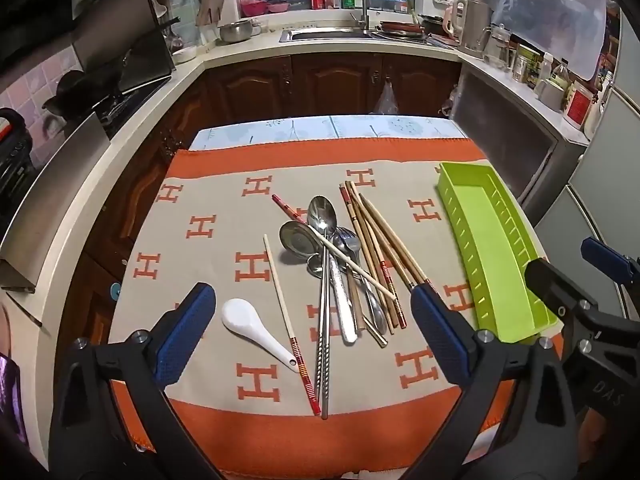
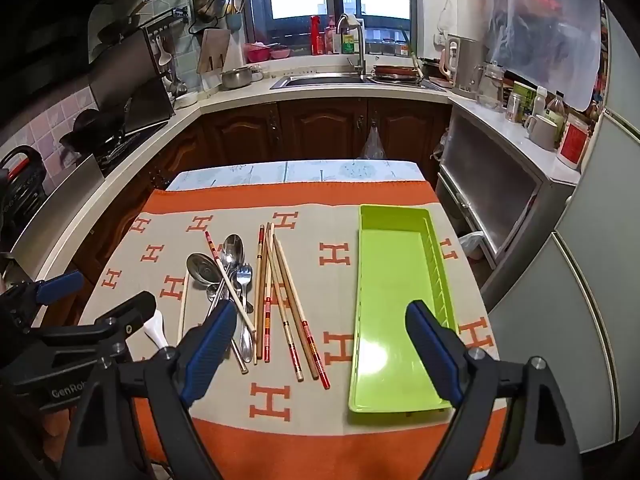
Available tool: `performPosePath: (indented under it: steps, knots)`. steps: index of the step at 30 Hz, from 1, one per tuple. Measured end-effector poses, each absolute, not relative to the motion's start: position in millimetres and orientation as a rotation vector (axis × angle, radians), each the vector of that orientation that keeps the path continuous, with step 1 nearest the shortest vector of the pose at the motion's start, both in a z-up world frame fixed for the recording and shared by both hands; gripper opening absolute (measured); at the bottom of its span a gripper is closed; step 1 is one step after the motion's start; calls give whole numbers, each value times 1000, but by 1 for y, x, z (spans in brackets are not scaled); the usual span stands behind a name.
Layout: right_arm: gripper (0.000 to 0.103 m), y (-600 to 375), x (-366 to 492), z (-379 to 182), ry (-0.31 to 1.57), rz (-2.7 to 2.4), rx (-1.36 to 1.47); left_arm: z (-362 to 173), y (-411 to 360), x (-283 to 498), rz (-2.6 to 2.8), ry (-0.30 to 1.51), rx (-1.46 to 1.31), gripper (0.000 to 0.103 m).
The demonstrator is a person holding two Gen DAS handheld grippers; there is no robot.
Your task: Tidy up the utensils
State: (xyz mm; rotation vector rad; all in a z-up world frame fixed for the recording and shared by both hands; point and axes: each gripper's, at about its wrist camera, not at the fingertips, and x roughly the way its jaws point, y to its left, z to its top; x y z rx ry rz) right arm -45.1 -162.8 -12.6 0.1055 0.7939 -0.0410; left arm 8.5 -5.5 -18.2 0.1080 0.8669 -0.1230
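A pile of utensils lies mid-table on an orange and grey cloth: metal spoons (image 1: 322,216) (image 2: 232,249), a fork (image 2: 243,276), metal chopsticks (image 1: 323,344) and several wooden chopsticks (image 1: 380,248) (image 2: 286,304). A white ceramic spoon (image 1: 250,326) (image 2: 155,330) lies apart at the left, beside a single pale chopstick (image 1: 280,304). An empty lime-green tray (image 1: 490,248) (image 2: 396,304) sits at the right. My left gripper (image 1: 310,304) hovers open above the pile's near end. My right gripper (image 2: 320,316) is open too, between the chopsticks and the tray, holding nothing.
The table (image 2: 256,172) stands in a kitchen, with dark wood cabinets (image 1: 332,80) and a sink counter (image 2: 320,80) behind it. A stove (image 1: 100,92) is at the left, a steel cabinet (image 2: 500,200) and fridge (image 2: 592,280) at the right.
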Motion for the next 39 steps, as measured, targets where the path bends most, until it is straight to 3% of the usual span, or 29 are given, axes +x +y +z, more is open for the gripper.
performPosePath:
  steps: [39]
  knots:
    - [87,-160,-33,-20,852,-42,122,-24,-3,18,-118,915,112,97]
